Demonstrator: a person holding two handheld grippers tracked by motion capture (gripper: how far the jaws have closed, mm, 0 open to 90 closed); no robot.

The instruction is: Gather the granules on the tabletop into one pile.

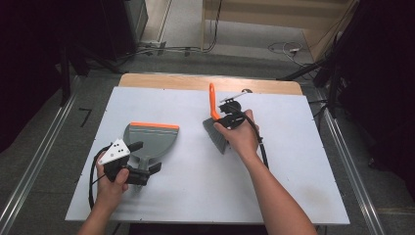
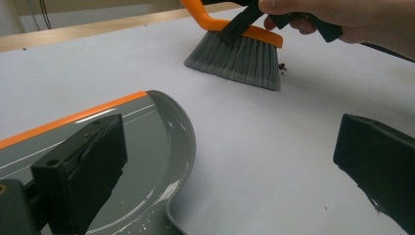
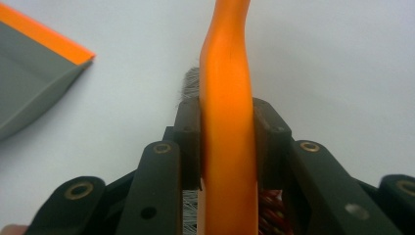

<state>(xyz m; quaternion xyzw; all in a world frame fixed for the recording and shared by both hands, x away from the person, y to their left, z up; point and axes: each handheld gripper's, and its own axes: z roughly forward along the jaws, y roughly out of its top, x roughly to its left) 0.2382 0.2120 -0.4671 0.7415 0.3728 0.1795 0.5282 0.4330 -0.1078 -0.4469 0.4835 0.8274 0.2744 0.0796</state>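
Observation:
A grey dustpan with an orange front lip lies flat on the white table, left of centre. My left gripper is open, its jaws on either side of the pan's narrow handle end. In the left gripper view the dustpan runs under the left jaw, and the gap is wide. My right gripper is shut on the orange handle of a brush, whose grey bristles touch the table. The handle is clamped between both pads. A few dark red crumbs lie beside the bristles.
A wooden strip borders the table's far edge. Cables lie on the floor beyond it. Dark stands flank both sides, and metal rails run along the floor left and right.

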